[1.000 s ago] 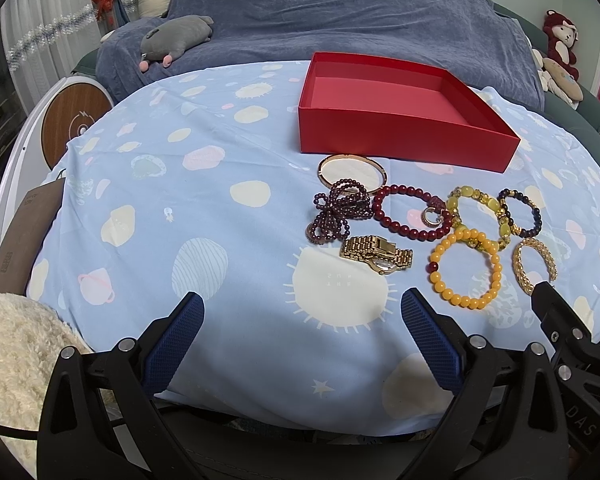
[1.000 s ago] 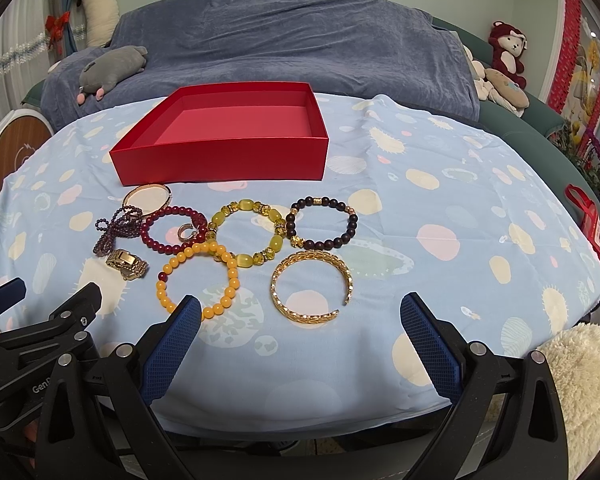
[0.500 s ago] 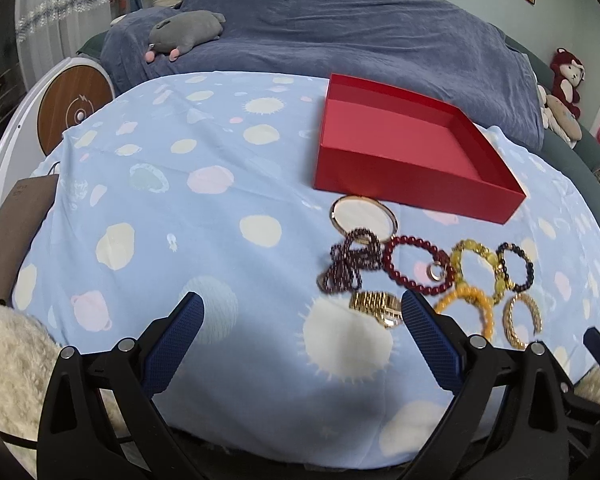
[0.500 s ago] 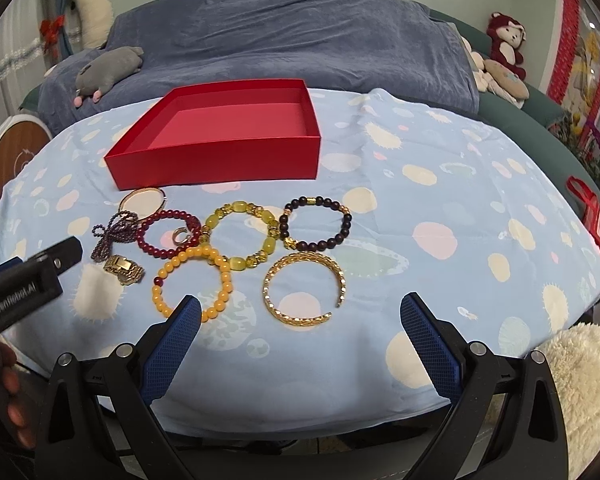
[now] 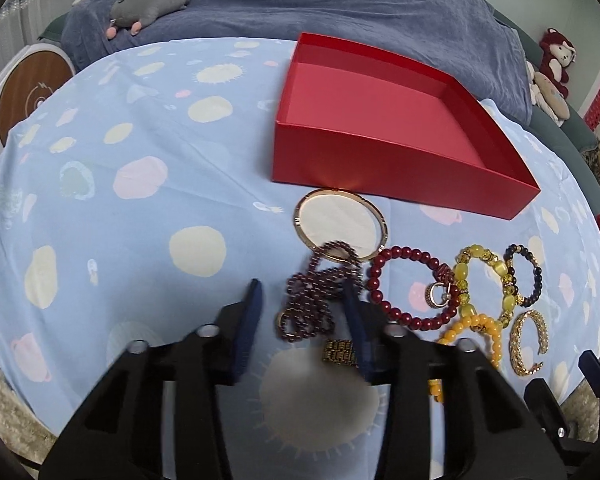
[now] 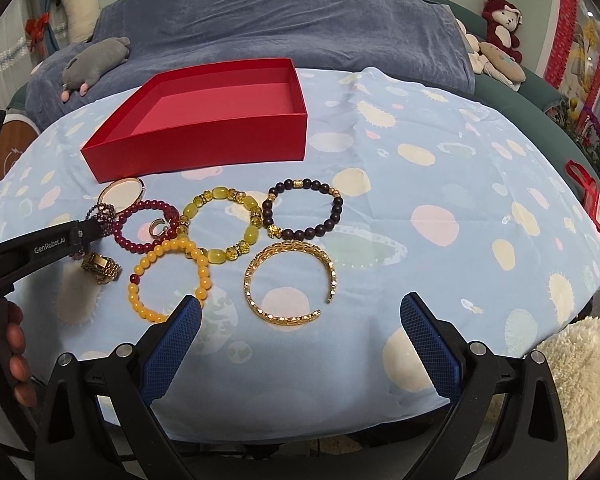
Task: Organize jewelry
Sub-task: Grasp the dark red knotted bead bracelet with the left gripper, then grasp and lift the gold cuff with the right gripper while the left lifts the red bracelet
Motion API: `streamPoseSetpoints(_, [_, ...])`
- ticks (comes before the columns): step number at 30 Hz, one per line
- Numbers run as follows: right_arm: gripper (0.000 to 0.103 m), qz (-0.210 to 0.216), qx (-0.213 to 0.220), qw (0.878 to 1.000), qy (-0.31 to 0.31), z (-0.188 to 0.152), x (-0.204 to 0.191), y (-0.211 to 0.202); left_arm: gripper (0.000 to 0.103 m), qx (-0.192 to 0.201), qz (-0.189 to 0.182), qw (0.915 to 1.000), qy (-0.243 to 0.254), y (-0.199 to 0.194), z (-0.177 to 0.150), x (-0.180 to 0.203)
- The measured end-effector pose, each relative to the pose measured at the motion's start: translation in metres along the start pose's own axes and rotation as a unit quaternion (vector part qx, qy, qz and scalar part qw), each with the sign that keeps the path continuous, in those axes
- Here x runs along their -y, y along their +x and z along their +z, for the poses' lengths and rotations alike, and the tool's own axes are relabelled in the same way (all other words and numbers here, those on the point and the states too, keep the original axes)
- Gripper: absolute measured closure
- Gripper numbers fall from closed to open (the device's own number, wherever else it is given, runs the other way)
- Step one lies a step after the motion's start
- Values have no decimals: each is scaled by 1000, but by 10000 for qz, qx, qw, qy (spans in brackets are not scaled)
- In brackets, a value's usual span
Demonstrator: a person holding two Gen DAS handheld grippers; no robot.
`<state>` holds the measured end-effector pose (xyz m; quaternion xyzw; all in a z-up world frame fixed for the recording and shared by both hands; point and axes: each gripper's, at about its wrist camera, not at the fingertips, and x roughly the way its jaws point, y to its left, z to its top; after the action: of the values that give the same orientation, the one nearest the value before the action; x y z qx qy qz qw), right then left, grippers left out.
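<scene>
The left gripper point(image 5: 302, 312) has its fingers point(image 5: 249, 320) apart, straddling the garnet strand point(image 5: 316, 294), a loose dark-red tangle overlapping the bangle point(image 5: 342, 224). It could snag and drag that along (or slip free). The right gripper point(image 6: 300, 324) waits nearer, gaping. The box point(image 5: 384, 128) lies beyond.

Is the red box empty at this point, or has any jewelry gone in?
Empty. The red box shows only bare red floor in both views; every bracelet lies on the cloth in front of it.
</scene>
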<state>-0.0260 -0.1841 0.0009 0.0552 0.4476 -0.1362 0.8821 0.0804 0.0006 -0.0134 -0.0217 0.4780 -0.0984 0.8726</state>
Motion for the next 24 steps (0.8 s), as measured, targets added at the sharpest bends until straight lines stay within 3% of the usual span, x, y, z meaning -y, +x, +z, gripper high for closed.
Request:
streamPoseSetpoints(3, [7,56,-49,10000,48,1,3,2,90,46,-78,10000,18,-2,-1,2])
streamPoseSetpoints(5, [8,69,-33,9999,108,3,6,2,92,79,-131,9999,-6,-5,-1,0])
streamPoseSetpoints(14, [10,154,7,9990,427,9,22,2,93,260,-249,9990,-267,-31,-9,-16])
streamPoseSetpoints(22, [10,244,-32,9993,279,14,19,7,93,349,-197,9987,-298,-49,-17,-24])
streamPoseSetpoints(24, [15,257,-86,9994,226,17,17,12,93,316,-171,9989,-305,-48,-18,-24])
